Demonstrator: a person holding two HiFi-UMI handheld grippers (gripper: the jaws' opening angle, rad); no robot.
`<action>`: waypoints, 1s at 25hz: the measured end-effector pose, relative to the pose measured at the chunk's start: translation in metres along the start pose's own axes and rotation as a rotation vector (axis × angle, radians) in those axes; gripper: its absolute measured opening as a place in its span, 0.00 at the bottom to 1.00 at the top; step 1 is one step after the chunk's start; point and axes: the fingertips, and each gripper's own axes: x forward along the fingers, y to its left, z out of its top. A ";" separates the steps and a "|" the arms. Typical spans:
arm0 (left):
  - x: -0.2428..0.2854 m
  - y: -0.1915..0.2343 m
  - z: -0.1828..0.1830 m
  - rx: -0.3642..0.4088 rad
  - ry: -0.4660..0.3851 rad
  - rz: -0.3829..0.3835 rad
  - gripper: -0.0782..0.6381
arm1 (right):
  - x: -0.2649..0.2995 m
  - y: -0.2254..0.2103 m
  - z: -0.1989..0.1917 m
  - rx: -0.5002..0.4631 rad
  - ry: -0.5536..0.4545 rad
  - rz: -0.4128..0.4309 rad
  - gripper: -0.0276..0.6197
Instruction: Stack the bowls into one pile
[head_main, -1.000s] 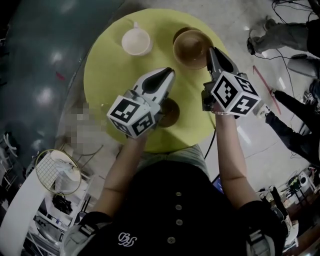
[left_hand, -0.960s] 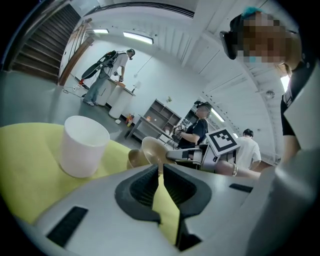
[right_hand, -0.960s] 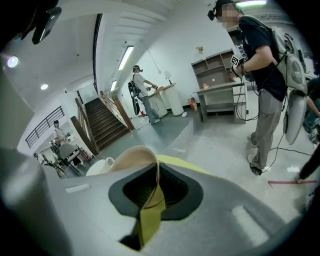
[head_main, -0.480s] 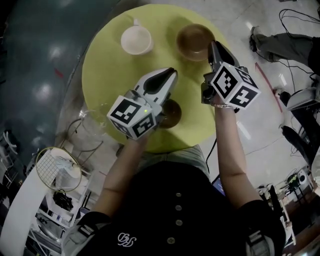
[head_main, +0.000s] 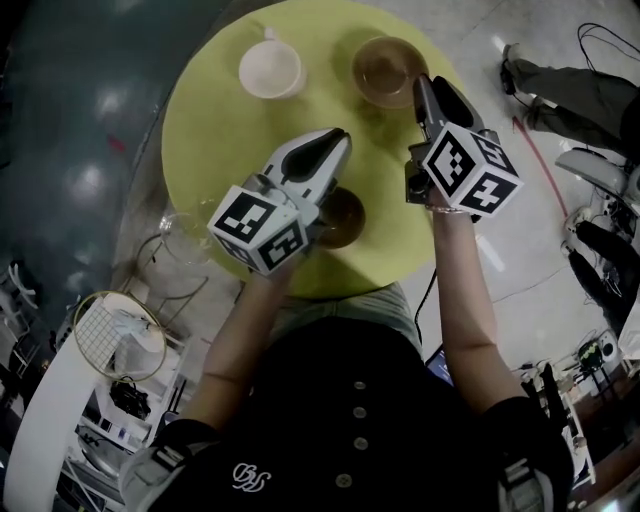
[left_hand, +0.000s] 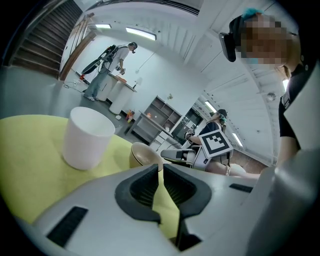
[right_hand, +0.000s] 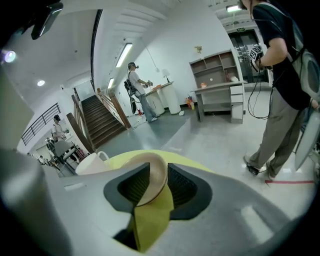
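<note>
We are releasing the one o'clock tan bowl (head_main: 388, 70), right gripper (head_main: 422, 88) fingers having just been opening astride its rim; left gripper (head_main: 338, 138) fingers pinched, empty; dark bowl (head_main: 346, 220) probably next.

**Room around you.** A round yellow-green bench (head_main: 215, 140) stands on a glossy floor (head_main: 70, 130). The floor is dark teal on your left and pale grey on your right, where a red line (head_main: 533, 150) is marked. White walls (right_hand: 170, 45) rise to a ceiling fitted with strip lights (right_hand: 124, 54). In the right gripper view, a dark staircase (right_hand: 100, 120) with a railing climbs at the left. An open grey shelf unit (right_hand: 216, 70) stands over a desk (right_hand: 217, 86) against the wall at the right.
</note>
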 end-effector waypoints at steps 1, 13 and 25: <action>-0.001 -0.001 0.000 0.002 0.003 -0.001 0.16 | -0.004 0.001 -0.002 0.001 -0.004 0.003 0.20; -0.035 -0.013 -0.017 0.039 -0.006 -0.020 0.16 | -0.059 0.033 -0.055 0.052 0.014 0.067 0.21; -0.085 -0.021 -0.045 0.084 0.034 0.019 0.17 | -0.110 0.066 -0.092 0.096 -0.017 0.038 0.21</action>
